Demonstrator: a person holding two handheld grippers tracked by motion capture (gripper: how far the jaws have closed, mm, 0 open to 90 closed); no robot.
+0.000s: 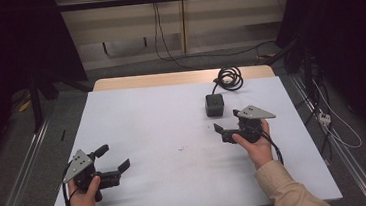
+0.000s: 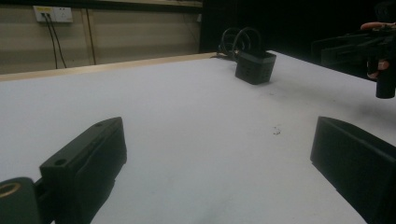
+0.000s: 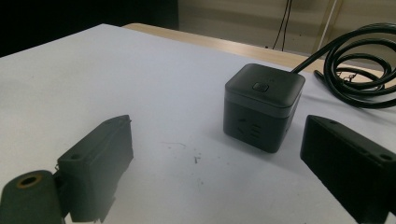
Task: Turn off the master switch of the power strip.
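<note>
Approach step, I'd say: right gripper (image 1: 225, 120), jaws spread and empty, sits just near of the cube (image 3: 263, 106); left gripper (image 1: 113, 157) idles released, so next it needs to straddle the cube and clench.

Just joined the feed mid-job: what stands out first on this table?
A dark cube power strip stands at the far right of the white table, its black cable coiled behind it. The right hand-held gripper hovers just short of it, jaws open; the left hand-held gripper waits open near the front left corner.
</note>
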